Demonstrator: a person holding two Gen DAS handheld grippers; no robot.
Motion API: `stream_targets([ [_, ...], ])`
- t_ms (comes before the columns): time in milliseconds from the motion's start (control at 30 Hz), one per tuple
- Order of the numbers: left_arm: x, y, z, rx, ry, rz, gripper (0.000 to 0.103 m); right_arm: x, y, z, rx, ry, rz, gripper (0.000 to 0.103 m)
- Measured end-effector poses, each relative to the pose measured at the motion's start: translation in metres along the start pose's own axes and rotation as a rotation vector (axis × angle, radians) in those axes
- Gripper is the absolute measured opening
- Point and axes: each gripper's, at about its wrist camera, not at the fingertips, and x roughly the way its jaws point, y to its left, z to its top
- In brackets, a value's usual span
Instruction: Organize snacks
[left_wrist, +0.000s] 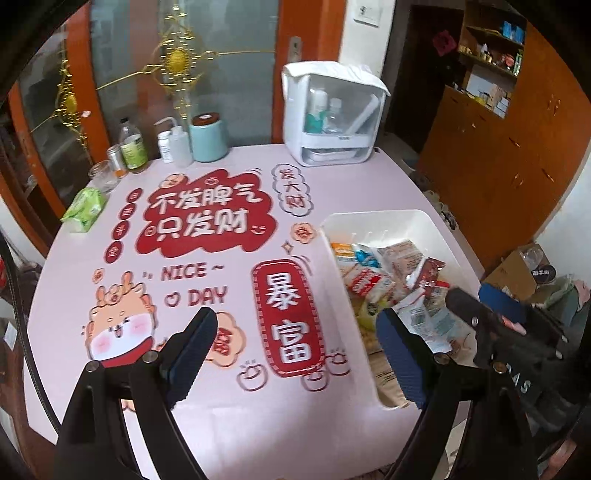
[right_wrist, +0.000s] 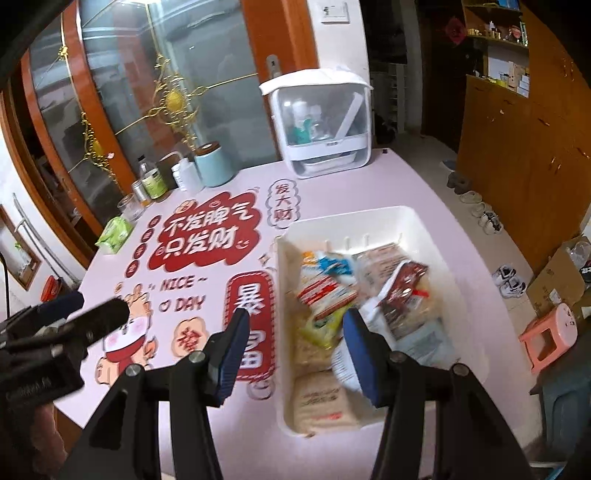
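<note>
With both my left gripper (left_wrist: 295, 354) and right gripper (right_wrist: 293, 350) open and empty, I judged it best to tidy the loose snack packets (right_wrist: 354, 295) within the white bin (right_wrist: 465, 258) one at a time.

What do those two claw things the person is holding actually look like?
Each is a black frame of angled struts joined by round silver pins. The left gripper and right gripper each end in two flat fingers faced with dark blue ribbed pads. The casing carries faint pale lettering.
</note>
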Motion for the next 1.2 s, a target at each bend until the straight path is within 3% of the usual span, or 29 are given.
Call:
stream_targets([
  [433, -0.041, 0.067, -0.029, -0.077, -0.023, 0.135, 0.089, -0.025, 0.044, -0.017, 0.012, 0.001, 0.014, 0.053],
  [800, -0.034, 0.073, -0.038, -0.1, 0.019, 0.162, 0.09, -0.033, 0.054, -0.019, -0.024, -0.019, -0.015, 0.053],
  [1200, -0.037, 0.068, -0.036, -0.099, 0.008, 0.185, 0.09, -0.032, 0.056, -0.018, -0.033, -0.017, -0.007, 0.053],
])
